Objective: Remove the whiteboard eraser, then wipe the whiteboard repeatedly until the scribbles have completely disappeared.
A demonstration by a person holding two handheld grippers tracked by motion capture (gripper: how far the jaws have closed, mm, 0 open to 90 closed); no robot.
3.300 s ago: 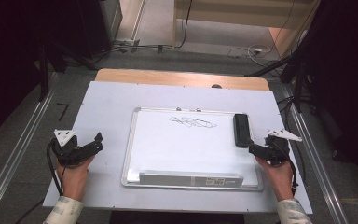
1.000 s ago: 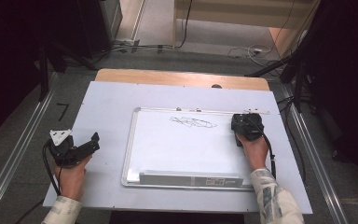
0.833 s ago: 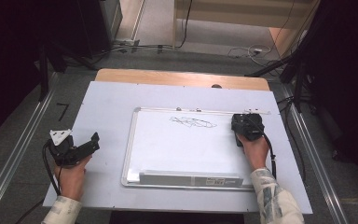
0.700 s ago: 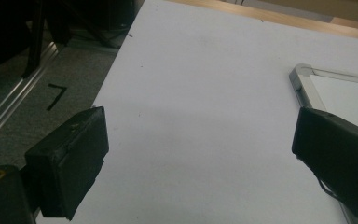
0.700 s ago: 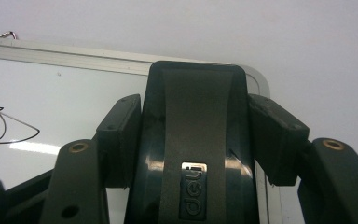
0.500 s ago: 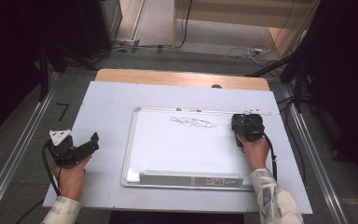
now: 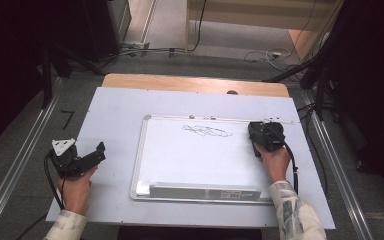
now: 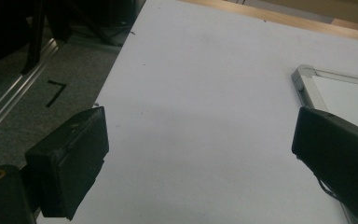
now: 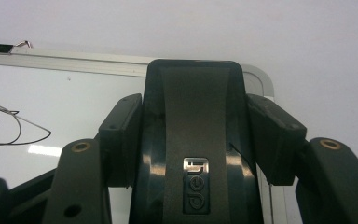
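Gripping the eraser [image 9: 196, 154] between my right gripper [image 7: 266, 137] fingers [image 9: 121, 140], one pad on each long side, so its long axis runs straight away from the camera toward the whiteboard [image 7: 200, 155] top rail. The eraser sits at the board's top right corner, on the writing surface. The scribble [image 7: 207, 131] lies off to the person's left of it along the top edge, near but not touching; my guess is the next move is a sideways sweep that way. The right hand is clearly the nearer one. My left gripper [image 7: 77, 160] hovers over the bare desk [image 7: 115, 110] well left of the board, fingers [image 8: 70, 161] spread wide, holding nothing. Count: one eraser, one whiteboard, one scribble, two grippers.
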